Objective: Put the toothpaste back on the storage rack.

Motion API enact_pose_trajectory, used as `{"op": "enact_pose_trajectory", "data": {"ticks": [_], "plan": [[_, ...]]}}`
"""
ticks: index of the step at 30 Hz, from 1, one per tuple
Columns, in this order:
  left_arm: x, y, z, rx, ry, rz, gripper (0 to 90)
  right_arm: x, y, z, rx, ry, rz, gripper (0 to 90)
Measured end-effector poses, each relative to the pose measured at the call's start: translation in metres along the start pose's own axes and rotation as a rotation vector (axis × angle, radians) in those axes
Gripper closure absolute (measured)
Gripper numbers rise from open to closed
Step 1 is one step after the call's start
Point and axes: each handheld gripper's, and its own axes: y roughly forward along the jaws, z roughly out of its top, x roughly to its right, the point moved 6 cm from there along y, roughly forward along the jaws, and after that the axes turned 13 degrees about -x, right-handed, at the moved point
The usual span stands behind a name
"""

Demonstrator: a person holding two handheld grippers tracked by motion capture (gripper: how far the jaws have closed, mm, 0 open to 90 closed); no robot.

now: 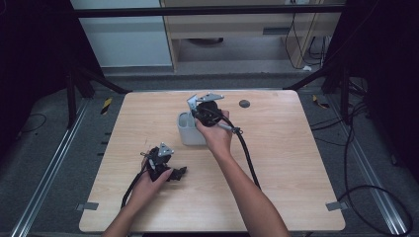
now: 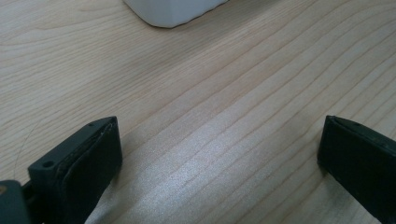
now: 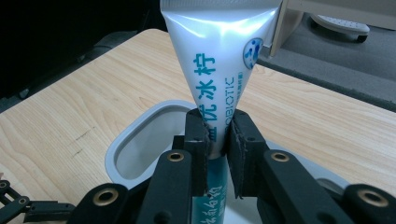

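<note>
The right gripper [image 3: 216, 140] is clamping a toothpaste tube [image 3: 217, 56] upright, directly above the grey holder [image 3: 140, 135] below its jaws. The left gripper [image 2: 219, 158] is resting released, well apart. The slick tube may be slipping or snagging the rim.

Tube [image 3: 219, 60]: stood above the holder [image 3: 140, 135], clamped in the right gripper [image 3: 216, 135].
Left gripper [image 1: 160, 160]: lay nearer the person than the holder, on the table [image 1: 276, 148].

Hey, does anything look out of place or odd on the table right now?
Nothing stands out. The right gripper holds a toothpaste tube upright over the grey holder, nothing spilled. The left gripper rests open on bare table.
</note>
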Motion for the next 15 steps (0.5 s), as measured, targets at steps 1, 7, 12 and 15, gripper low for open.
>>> {"op": "enact_pose_trajectory", "data": {"ticks": [1,7,12,15], "plan": [[0.0000,0.0000,0.0000,0.000,0.000,0.000,0.0,-0.0003,0.0005,-0.0002,-0.002,-0.002,-0.001,78.8],[0.0000,0.0000,0.0000,0.000,0.000,0.000,0.0,-0.0008,0.0016,-0.0010,-0.010,-0.008,-0.003,78.8],[0.0000,0.0000,0.0000,0.000,0.000,0.000,0.0,-0.0007,0.0020,-0.0013,-0.013,-0.011,-0.005,78.7],[0.0000,0.0000,0.0000,0.000,0.000,0.000,0.0,-0.0005,0.0017,-0.0014,-0.014,-0.013,-0.007,78.6]]}}
